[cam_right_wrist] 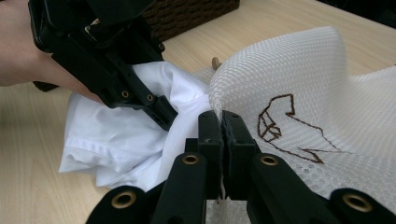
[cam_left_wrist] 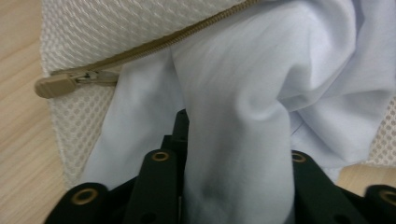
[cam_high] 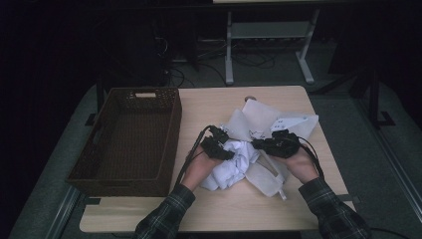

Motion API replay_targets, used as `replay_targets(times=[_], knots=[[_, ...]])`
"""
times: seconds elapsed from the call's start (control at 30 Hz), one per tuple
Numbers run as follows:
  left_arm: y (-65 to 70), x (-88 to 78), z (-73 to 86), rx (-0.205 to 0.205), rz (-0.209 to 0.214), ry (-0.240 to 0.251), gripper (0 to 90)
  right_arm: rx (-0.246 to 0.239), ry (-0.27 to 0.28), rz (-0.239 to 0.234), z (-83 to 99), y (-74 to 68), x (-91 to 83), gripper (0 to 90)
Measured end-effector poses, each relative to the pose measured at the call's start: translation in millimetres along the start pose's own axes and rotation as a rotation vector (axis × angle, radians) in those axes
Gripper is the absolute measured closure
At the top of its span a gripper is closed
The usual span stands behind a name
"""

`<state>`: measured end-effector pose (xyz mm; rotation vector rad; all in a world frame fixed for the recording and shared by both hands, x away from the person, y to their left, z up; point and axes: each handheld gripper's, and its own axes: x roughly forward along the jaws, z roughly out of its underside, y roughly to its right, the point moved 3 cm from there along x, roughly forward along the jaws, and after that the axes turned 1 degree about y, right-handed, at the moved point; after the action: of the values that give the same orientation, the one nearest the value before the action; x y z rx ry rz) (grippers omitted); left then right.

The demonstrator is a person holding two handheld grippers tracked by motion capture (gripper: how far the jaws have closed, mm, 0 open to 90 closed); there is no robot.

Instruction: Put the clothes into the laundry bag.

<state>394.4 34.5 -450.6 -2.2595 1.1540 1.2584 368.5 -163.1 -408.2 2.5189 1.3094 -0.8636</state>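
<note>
A white cloth (cam_high: 234, 162) lies bunched mid-table, partly inside a white mesh zip bag (cam_high: 263, 122). My left gripper (cam_high: 217, 144) comes at it from the left. In the left gripper view a thick fold of the cloth (cam_left_wrist: 243, 93) fills the gap between the jaws of the left gripper (cam_left_wrist: 236, 144), which are shut on it. The bag's tan zipper pull (cam_left_wrist: 56, 85) lies just beyond. My right gripper (cam_right_wrist: 221, 119) is shut on the mesh bag's (cam_right_wrist: 289, 70) edge and holds it lifted. The left gripper (cam_right_wrist: 140, 93) sits on the cloth (cam_right_wrist: 121, 135) close by.
A dark brown wicker basket (cam_high: 169, 144) stands on the left of the light wooden table (cam_high: 209, 104), its near corner behind the left gripper (cam_right_wrist: 187, 14). The bag carries a brown stitched outline (cam_right_wrist: 280, 123). Desk legs and cables stand on the floor beyond the table.
</note>
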Motion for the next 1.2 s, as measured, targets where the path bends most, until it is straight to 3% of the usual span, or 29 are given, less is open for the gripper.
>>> replay_targets(times=[0.2, 0.33, 0.4, 0.57, 0.67, 0.77, 0.8, 0.97, 1.2], knots=[[0.3, -7.8, 5.0, 0.026, -0.006, 0.010, 38.6, -0.002, -0.004, 0.004, 0.8, 1.3, 0.7, 86.5], [2.3, -16.9, 9.8, 0.042, 0.000, 0.027, 29.1, -0.007, -0.011, 0.005, 2.0, 1.4, 2.5, 86.5], [3.5, -30.7, 14.4, 0.038, 0.004, 0.067, 27.6, -0.006, -0.014, 0.005, 2.6, 1.5, 3.3, 86.5], [7.6, -52.5, 19.8, 0.050, 0.009, 0.106, 26.3, -0.003, -0.019, 0.007, 3.2, 1.0, 4.4, 86.0], [18.5, -69.5, 26.6, 0.078, 0.031, 0.131, 26.6, -0.004, -0.021, 0.009, 4.0, 1.5, 5.1, 86.0], [25.6, -74.7, 29.5, 0.090, 0.043, 0.144, 28.4, -0.004, -0.024, 0.011, 5.4, 2.6, 6.0, 85.9], [33.7, -77.1, 32.4, 0.104, 0.067, 0.148, 29.2, -0.001, -0.026, 0.012, 5.9, 2.9, 6.1, 85.9], [52.3, -67.3, 36.7, 0.152, 0.103, 0.123, 31.3, -0.002, -0.028, 0.012, 7.4, 4.4, 6.5, 85.7], [57.5, -42.1, 43.9, 0.191, 0.089, 0.050, 32.0, -0.003, -0.038, 0.009, 10.0, 4.8, 7.2, 85.4]])
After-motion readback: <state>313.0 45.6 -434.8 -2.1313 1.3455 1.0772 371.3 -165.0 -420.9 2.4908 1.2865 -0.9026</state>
